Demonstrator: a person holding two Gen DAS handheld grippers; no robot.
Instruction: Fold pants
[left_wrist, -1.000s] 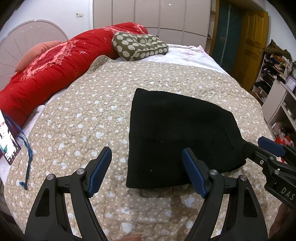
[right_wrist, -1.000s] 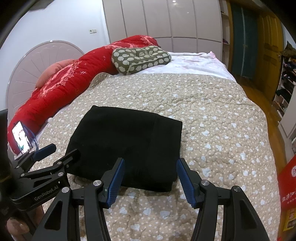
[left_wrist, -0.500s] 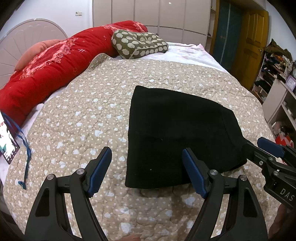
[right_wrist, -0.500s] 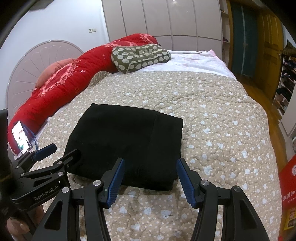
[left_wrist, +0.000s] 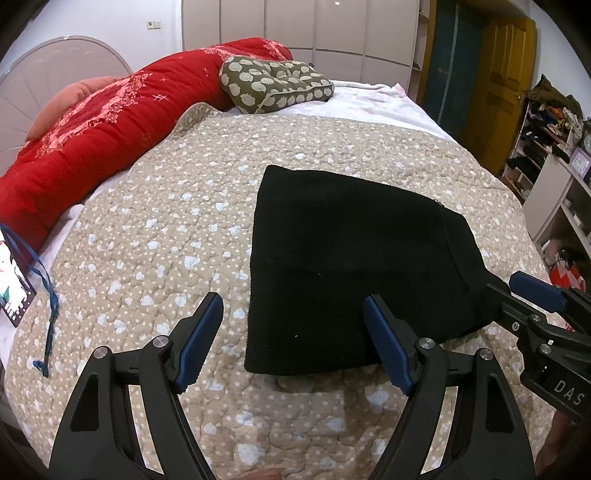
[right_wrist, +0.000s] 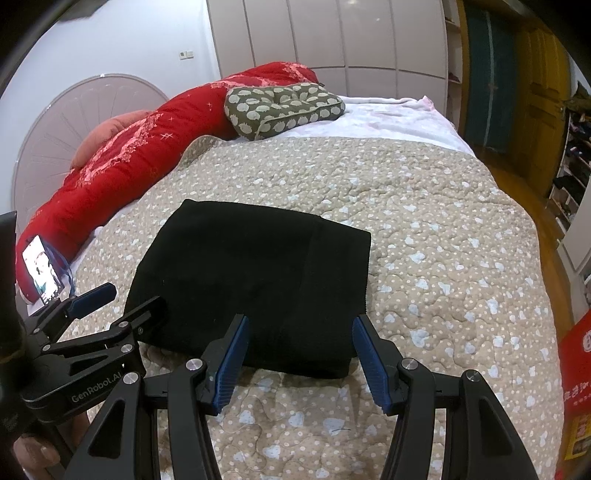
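Observation:
The black pants (left_wrist: 351, 258) lie folded into a compact rectangle on the beige quilted bedspread (left_wrist: 166, 221); they also show in the right wrist view (right_wrist: 251, 273). My left gripper (left_wrist: 293, 339) is open and empty, hovering just in front of the pants' near left corner. My right gripper (right_wrist: 297, 354) is open and empty, hovering in front of the pants' near right edge. Each gripper shows at the side of the other's view, the right gripper (left_wrist: 524, 295) and the left gripper (right_wrist: 122, 299), both close to the pants' near edge.
A red duvet (left_wrist: 103, 133) and a green patterned cushion (left_wrist: 273, 86) lie at the head of the bed. A phone (right_wrist: 40, 269) with a blue lanyard (left_wrist: 46, 295) lies at the left edge. Shelves (left_wrist: 554, 177) and a yellow door (left_wrist: 498, 85) stand to the right.
Both grippers have drawn back slightly and risen a little; the pants lie still and the jaws stay open.

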